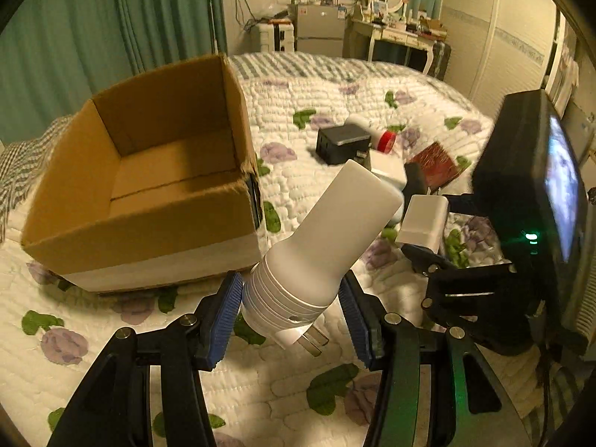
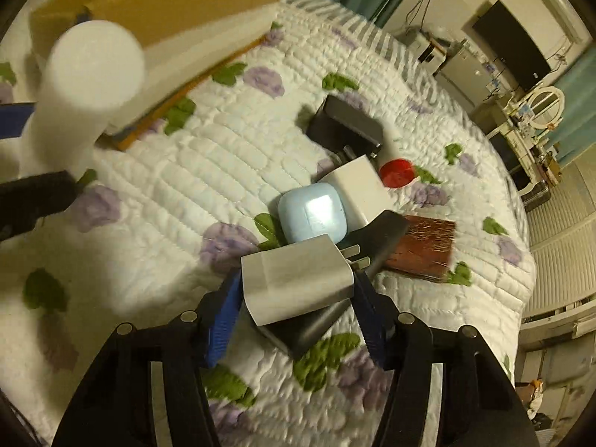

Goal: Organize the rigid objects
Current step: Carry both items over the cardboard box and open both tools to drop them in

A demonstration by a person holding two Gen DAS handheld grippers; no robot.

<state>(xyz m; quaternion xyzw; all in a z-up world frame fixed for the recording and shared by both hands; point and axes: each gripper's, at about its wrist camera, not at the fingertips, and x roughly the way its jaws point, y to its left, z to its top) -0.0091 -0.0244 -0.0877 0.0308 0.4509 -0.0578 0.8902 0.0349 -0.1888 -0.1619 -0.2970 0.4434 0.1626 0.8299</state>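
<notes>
Cardboard box: open-topped, brown with a white band along its base, on the flowered quilt at far left; inside shows only bare cardboard.

White plug-in lamp: frosted cylinder on a ribbed collar, two metal prongs at its near end. Tilted up to the right, just right of the box, clamped at the collar by the blue pads of the left gripper.

White charger: squarish block, prongs pointing far-right, lifted in the right gripper, whose pads press its sides. A dark block directly beneath it is partly hidden; whether it touches the charger is unclear.

Pile on the quilt, right of centre: pale blue earbud case, second white adapter, black adapter, red-capped item mostly hidden, reddish-brown flat piece. Edges here are blurred.
</notes>
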